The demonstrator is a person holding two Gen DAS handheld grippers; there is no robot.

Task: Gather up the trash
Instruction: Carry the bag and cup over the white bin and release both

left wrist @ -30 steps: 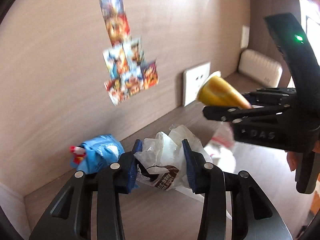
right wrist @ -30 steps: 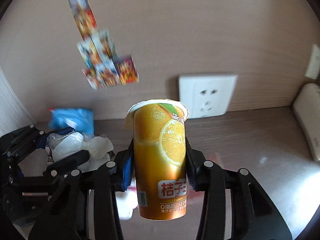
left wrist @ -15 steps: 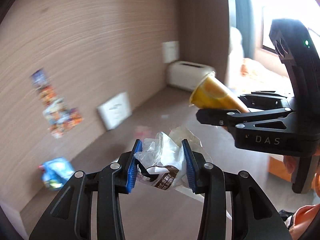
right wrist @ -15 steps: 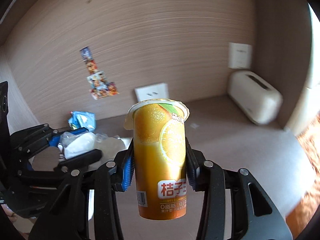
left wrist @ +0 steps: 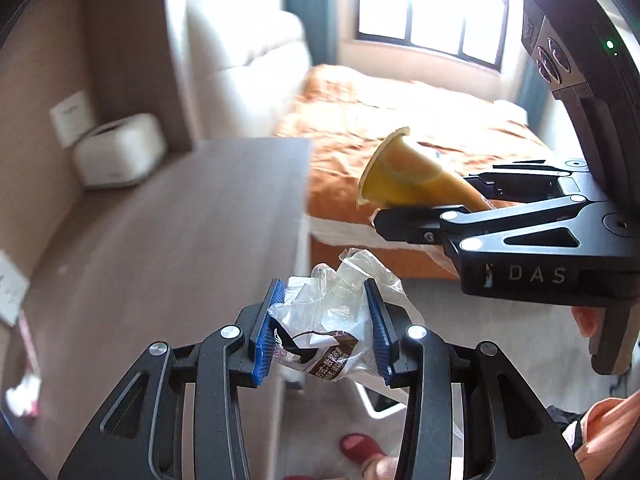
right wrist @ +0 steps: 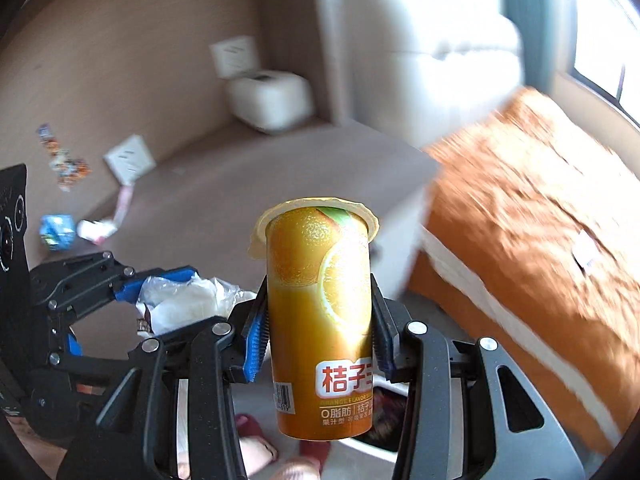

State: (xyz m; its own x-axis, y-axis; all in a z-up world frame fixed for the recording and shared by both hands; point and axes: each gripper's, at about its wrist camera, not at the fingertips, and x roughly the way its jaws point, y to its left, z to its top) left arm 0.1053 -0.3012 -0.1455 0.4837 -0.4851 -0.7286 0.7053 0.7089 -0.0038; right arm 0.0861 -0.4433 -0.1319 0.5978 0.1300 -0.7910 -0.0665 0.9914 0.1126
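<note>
Transport step: your left claw [left wrist: 326, 320] clamps the crumpled plastic wrapper [left wrist: 336, 332], right claw [right wrist: 318, 320] clamps the orange juice cup [right wrist: 320, 312]; next, lower both over the bin [right wrist: 380, 436] beneath and release.

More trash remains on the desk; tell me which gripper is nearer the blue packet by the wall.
Left. The left gripper, holding the plastic wrapper, sits nearer the blue packet; the right gripper, gripping the orange cup, is farther away.
</note>
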